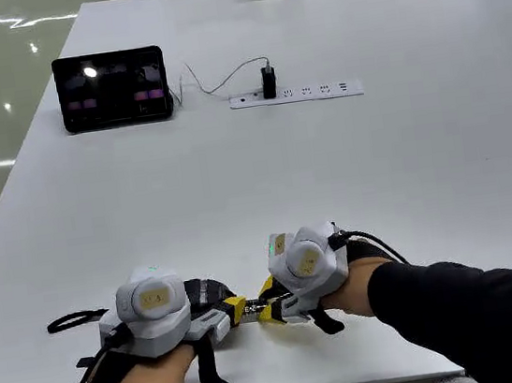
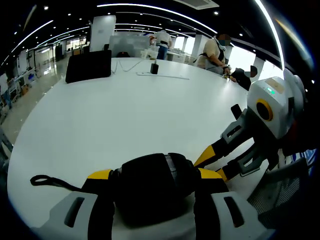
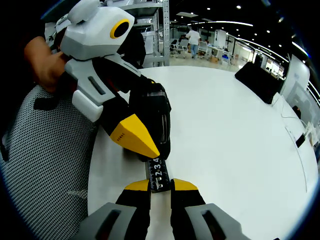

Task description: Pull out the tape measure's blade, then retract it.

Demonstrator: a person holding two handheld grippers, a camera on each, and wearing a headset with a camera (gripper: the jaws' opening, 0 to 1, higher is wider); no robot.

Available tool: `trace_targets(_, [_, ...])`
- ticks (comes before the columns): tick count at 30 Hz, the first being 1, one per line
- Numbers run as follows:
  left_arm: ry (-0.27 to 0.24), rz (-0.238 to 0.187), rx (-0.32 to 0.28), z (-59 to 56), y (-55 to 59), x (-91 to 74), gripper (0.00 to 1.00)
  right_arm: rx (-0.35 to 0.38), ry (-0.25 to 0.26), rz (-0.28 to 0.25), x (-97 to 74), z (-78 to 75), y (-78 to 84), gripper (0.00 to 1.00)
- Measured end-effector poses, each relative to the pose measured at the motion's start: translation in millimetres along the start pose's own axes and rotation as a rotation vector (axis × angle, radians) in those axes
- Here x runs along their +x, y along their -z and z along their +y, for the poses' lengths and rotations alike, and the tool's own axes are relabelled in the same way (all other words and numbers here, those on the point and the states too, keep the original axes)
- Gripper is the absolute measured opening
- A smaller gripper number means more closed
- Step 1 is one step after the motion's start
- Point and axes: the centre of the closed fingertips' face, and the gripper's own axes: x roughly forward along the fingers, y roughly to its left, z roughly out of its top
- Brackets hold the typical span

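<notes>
Clamping the tape (image 2: 152, 187) between the jaws of my left gripper (image 1: 227, 312), near the front edge of the worktop (image 1: 329, 172), I have my right gripper (image 3: 160, 186) closed on the blade (image 3: 158, 172) tip, pinching it, I think. The blade, barely out, runs straight between them; both hands lie low, nose to nose.

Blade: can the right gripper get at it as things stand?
Probably yes. In the right gripper view the right gripper has its jaws either side of the blade, seemingly pinching its short exposed end, with nothing in between. The left gripper clamps the tape measure case just beyond.
</notes>
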Motion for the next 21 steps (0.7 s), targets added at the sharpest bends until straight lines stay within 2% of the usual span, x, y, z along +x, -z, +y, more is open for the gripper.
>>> trace_targets(6, [0.001,-0.001,-0.006,0.7,0.0,-0.5,0.59,0.012,-0.001,-0.006,1.3,-0.9,-2.6,0.11])
trace_targets(16, [0.001,0.002,0.005,0.5,0.8,-0.8,0.59,-0.009,-0.018,-0.012,3.1,1.9,-6.4,0.11])
trace_targets(21, [0.005,-0.001,-0.011,0.9,0.4,-1.8,0.59,-0.009,-0.027,-0.014,4.1,1.9,-7.9,0.11])
